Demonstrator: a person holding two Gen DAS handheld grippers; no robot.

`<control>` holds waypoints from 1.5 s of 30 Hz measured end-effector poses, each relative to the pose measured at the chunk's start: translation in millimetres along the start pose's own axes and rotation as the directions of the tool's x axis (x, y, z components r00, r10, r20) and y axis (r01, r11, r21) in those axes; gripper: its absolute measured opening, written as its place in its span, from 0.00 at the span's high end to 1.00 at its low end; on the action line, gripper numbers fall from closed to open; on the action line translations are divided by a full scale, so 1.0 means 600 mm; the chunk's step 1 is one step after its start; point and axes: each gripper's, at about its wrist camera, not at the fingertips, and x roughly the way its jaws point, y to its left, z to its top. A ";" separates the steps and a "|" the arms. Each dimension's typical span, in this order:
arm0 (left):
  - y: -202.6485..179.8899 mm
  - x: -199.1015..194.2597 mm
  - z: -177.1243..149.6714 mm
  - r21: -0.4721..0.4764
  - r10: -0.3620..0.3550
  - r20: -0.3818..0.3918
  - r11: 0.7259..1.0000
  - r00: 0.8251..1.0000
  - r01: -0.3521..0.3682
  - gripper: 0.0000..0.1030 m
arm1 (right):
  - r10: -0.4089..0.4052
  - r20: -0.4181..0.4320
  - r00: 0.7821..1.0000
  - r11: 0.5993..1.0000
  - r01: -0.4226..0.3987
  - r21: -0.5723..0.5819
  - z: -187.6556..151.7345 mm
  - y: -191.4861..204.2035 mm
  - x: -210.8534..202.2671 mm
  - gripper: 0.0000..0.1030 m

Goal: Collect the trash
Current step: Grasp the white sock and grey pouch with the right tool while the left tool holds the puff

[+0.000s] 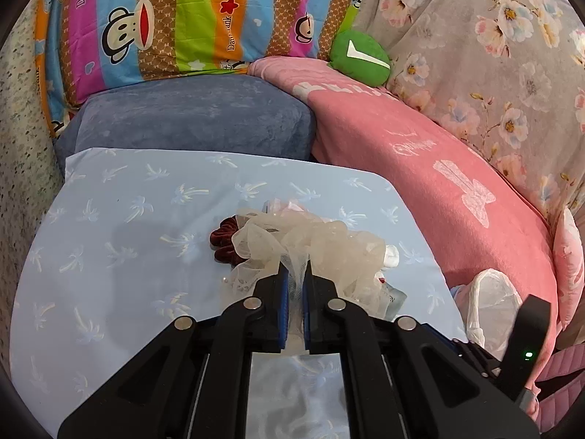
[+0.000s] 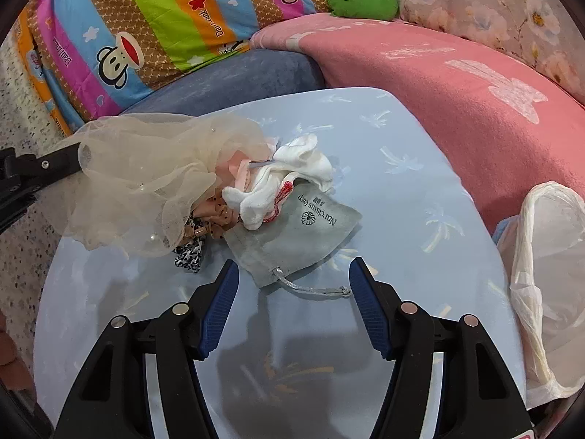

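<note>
A heap of small items lies on a light blue table (image 1: 109, 219). My left gripper (image 1: 295, 269) is shut on a beige tulle scrunchie (image 1: 310, 241), which also shows in the right wrist view (image 2: 146, 179). Beside it lie a dark red scrunchie (image 1: 223, 241), a white cloth (image 2: 285, 179), a leopard-print scrunchie (image 2: 190, 252) and a grey drawstring pouch (image 2: 296, 234). My right gripper (image 2: 292, 289) is open and empty, its fingers on either side of the pouch's cord (image 2: 314, 289). A white plastic bag (image 2: 548, 274) hangs open at the table's right edge.
A pink blanket (image 1: 438, 183) lies right of the table, a blue cushion (image 1: 197, 120) behind it, a striped monkey-print pillow (image 1: 182, 18) and a green plush (image 1: 360, 58) further back. A floral quilt (image 1: 493, 55) fills the far right. Speckled floor (image 1: 22, 146) is left.
</note>
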 end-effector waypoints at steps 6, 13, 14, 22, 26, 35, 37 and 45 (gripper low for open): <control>0.006 0.008 -0.005 0.004 -0.004 -0.016 1.000 1.000 0.004 0.94 | -0.008 -0.031 0.999 1.000 0.008 0.009 0.004 0.006 0.037 0.42; 0.002 0.013 -0.011 0.009 -0.003 -0.030 1.000 1.000 0.003 0.94 | 0.006 -0.069 0.998 1.000 -0.006 0.003 -0.005 0.007 0.058 0.77; 0.000 0.013 -0.013 0.011 -0.003 -0.032 1.000 0.999 0.003 0.94 | 0.012 -0.074 0.997 1.000 -0.011 0.005 -0.008 0.006 0.057 0.83; -0.026 0.000 -0.024 0.035 -0.018 -0.036 0.999 0.999 0.019 0.94 | 0.040 -0.049 0.998 0.998 -0.038 0.042 -0.027 -0.017 0.009 0.95; -0.048 -0.009 -0.027 0.051 -0.031 -0.034 0.998 0.999 0.033 0.94 | 0.047 -0.010 0.999 0.997 -0.046 0.060 -0.030 -0.034 -0.034 0.95; -0.109 -0.039 -0.031 0.099 -0.056 -0.011 0.994 0.998 0.057 0.95 | 0.041 0.102 0.994 0.995 -0.050 0.085 -0.028 -0.079 -0.146 0.96; -0.121 -0.047 -0.031 0.105 -0.062 -0.005 0.992 0.998 0.062 0.94 | 0.037 0.129 0.991 0.994 -0.050 0.093 -0.027 -0.090 -0.169 0.96; -0.186 -0.076 -0.031 0.161 -0.095 0.024 0.983 0.995 0.090 0.94 | 0.017 0.220 0.975 0.990 -0.047 0.131 -0.024 -0.138 -0.247 0.96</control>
